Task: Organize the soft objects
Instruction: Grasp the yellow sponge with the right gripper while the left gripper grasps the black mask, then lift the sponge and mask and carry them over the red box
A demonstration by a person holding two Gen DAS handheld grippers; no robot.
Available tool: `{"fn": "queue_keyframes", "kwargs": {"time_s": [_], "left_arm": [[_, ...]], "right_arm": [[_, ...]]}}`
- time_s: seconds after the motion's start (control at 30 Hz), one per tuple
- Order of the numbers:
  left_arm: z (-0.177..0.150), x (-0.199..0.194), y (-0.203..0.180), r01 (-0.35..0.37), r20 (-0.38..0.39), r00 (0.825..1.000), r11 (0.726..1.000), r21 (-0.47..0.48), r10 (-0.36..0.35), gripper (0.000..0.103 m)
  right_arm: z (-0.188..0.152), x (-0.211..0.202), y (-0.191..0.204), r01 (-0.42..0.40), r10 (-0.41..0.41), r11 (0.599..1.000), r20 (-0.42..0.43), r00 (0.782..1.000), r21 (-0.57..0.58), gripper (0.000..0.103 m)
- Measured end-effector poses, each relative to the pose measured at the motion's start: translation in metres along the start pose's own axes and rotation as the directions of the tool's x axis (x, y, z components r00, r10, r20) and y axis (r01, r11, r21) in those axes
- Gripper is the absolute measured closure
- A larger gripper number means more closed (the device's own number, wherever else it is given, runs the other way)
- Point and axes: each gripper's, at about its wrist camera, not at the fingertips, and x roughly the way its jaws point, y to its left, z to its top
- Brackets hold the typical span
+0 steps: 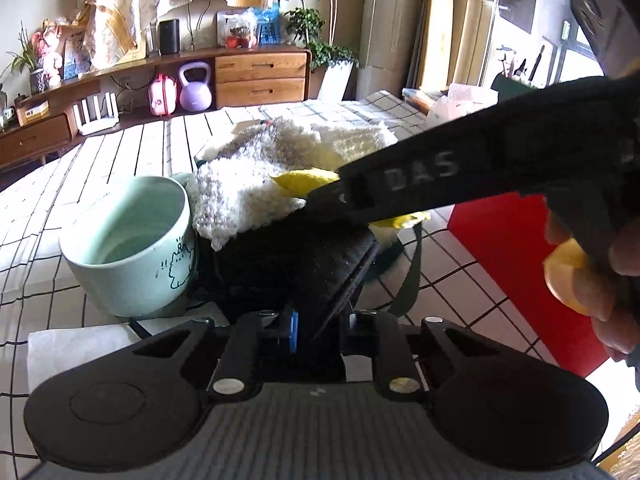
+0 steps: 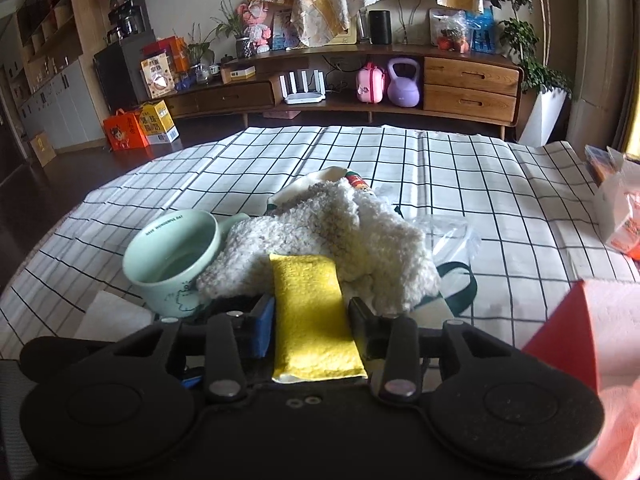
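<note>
In the left wrist view a black soft cloth (image 1: 280, 268) lies right in front of my left gripper (image 1: 320, 324), and a fold of it is pinched between the narrow jaws. Behind it sits a fluffy white cloth (image 1: 248, 188) beside a mint green mug (image 1: 132, 240). A dark bar with pale letters (image 1: 460, 172) reaches in from the right, with a bit of yellow sponge (image 1: 304, 182) at its tip. In the right wrist view my right gripper (image 2: 312, 316) is shut on that yellow sponge (image 2: 312, 320), held just in front of the fluffy cloth (image 2: 320, 232) and the mug (image 2: 172, 256).
Everything rests on a black-and-white checked tablecloth (image 2: 480, 184). A red box (image 2: 560, 340) stands near right, a white napkin (image 2: 116, 312) near left. A clear plastic bag (image 2: 452, 236) and a green strap (image 2: 460, 280) lie by the cloth. A carton (image 2: 616, 208) sits far right.
</note>
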Motion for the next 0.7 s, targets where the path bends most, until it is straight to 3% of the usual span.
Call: {"fn": "queue_keyframes", "kwargs": {"time_s": [0.23, 0.7], "left_arm": [[0.004, -0.021, -0.005, 0.000, 0.031, 1.000, 1.000, -0.011, 0.000, 0.092], [0.012, -0.079, -0.018, 0.066, 0.057, 0.996, 0.996, -0.054, -0.063, 0.092]], "right_arm": [[-0.009, -0.041, 0.001, -0.007, 0.004, 0.997, 0.044, 0.999, 0.073, 0.067], [-0.033, -0.116, 0.000, -0.029, 0.012, 0.988, 0.114, 0.993, 0.152, 0.069]]}}
